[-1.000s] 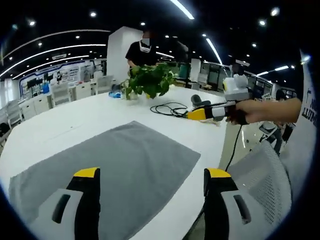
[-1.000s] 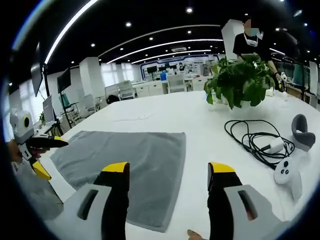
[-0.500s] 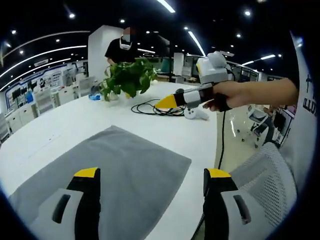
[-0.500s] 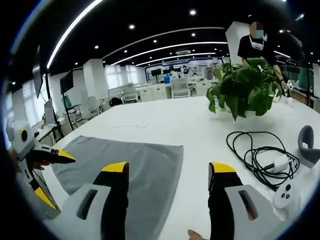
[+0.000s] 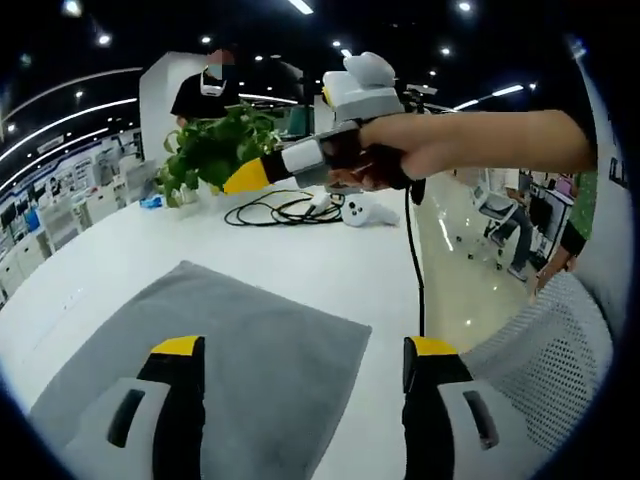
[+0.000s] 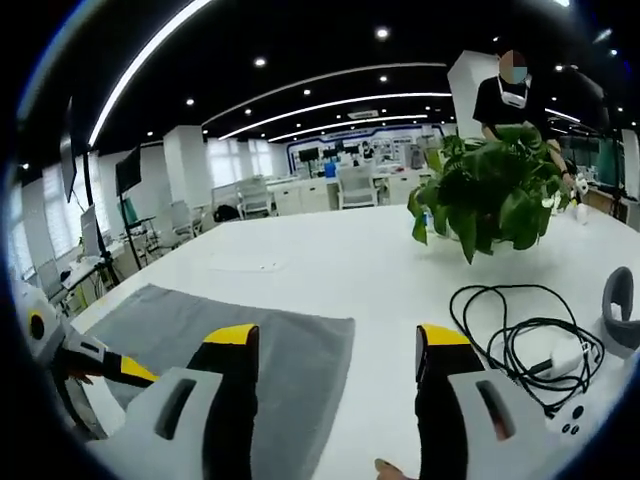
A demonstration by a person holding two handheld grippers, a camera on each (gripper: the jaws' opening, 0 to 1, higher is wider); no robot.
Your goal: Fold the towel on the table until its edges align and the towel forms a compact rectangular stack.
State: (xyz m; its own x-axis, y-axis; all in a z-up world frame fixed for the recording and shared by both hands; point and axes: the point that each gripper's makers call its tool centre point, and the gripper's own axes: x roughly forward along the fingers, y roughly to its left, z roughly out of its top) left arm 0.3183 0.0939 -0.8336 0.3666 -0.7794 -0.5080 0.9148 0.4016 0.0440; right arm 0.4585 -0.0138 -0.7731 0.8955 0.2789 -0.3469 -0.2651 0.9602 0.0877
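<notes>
**Kid:** Towel (image 5: 215, 370) first! Where is it?

**Helper:** It lies flat and open on the white table (image 5: 300, 270), just past the left claw (image 5: 295, 400). I see no fold in it yet.

**Kid:** So what step is this?

**Helper:** I think it is the very start. Both claws hang above the table and hold nothing. The left claw is wide, with the towel showing between its two yellow tips. The right claw (image 6: 340, 385) is wide too, with the towel's near corner under it.

**Kid:** What comes next?

**Helper:** Each claw likely needs to go down to a towel edge, pinch a corner, and lift it over to the far side. The corners must meet, or the stack will look crooked.

**Kid:** What can't we see?

**Helper:** In the left gripper view, the towel's near edge is cut off behind the claw, so I cannot tell how it lies there. In the right gripper view, the left side of the towel runs off at the picture's edge. The black cord (image 6: 510, 325) and the plant (image 6: 495, 195) sit well apart from the towel. A person stands behind the plant, far back.
</notes>
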